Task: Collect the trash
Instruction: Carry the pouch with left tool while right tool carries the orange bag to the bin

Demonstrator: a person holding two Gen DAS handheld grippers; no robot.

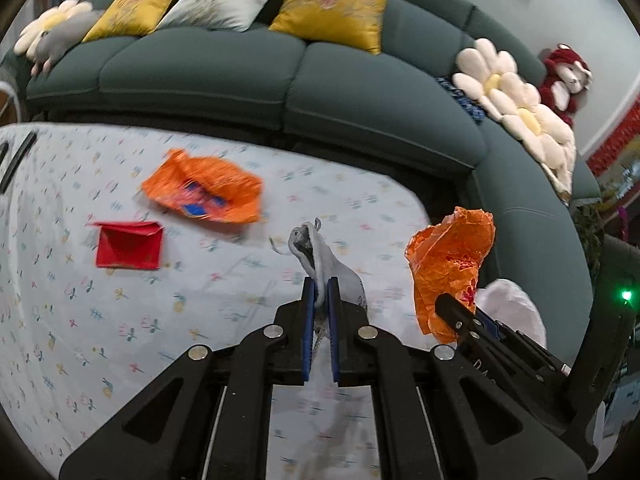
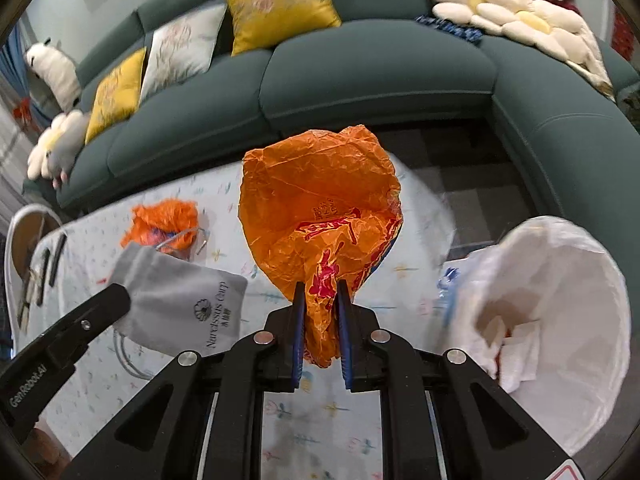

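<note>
My left gripper (image 1: pixel 321 288) is shut on a grey drawstring pouch (image 1: pixel 320 256), held above the table; the pouch also shows in the right wrist view (image 2: pixel 180 304). My right gripper (image 2: pixel 320 292) is shut on a crumpled orange plastic bag (image 2: pixel 320 216), lifted above the table; it also shows in the left wrist view (image 1: pixel 448 268). A white trash bag (image 2: pixel 560 320) stands open at the right with paper scraps inside. An orange snack wrapper (image 1: pixel 204 192) and a red envelope (image 1: pixel 129 245) lie on the table.
The table has a floral cloth (image 1: pixel 80 320). A dark green corner sofa (image 1: pixel 320 92) with cushions and plush toys curves behind it. Dark flat objects (image 1: pixel 18 156) lie at the table's far left edge.
</note>
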